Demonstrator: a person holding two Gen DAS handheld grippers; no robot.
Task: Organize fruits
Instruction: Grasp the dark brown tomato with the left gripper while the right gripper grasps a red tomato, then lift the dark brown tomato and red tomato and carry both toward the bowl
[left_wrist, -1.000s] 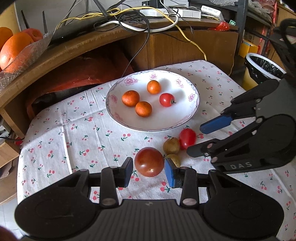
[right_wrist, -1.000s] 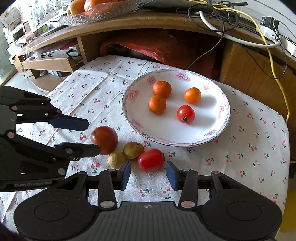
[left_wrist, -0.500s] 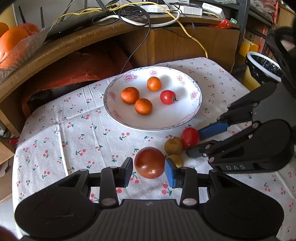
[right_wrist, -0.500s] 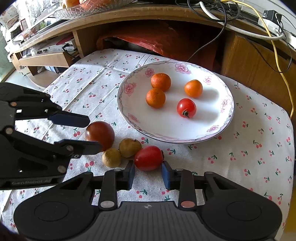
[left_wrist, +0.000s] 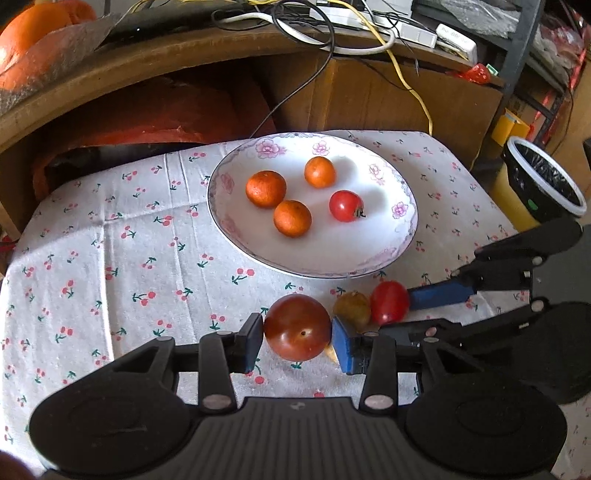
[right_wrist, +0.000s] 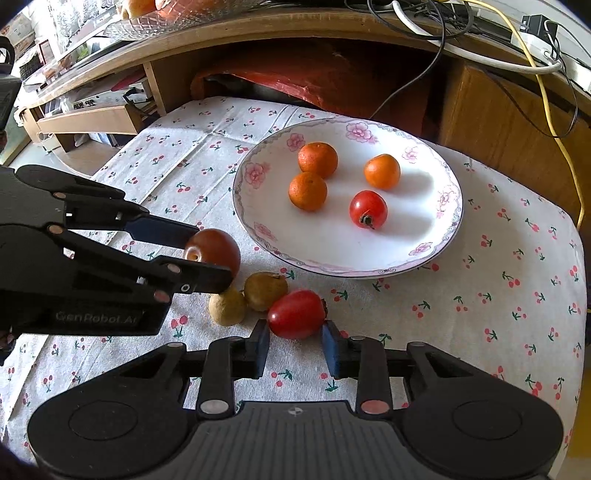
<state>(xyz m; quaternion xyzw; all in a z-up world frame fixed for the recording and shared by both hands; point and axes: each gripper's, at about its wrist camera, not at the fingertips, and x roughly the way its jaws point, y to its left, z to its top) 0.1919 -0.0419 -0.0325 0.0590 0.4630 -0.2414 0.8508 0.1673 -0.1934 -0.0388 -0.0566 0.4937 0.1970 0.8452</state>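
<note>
Here the left gripper (left_wrist: 297, 338) clenches the dark tomato (left_wrist: 297, 327), the right gripper (right_wrist: 295, 341) the red tomato (right_wrist: 296, 314); lift both gently toward the far plate (right_wrist: 439, 236).

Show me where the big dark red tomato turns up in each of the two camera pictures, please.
Left wrist view: the big dark red tomato sits low at centre, between the left tongs' two fingers.
Right wrist view: the same tomato is left of centre, between the fingers of the left tongs reaching in from the left.
Shared landmark: the flowered plate lies just beyond it in both.
</note>
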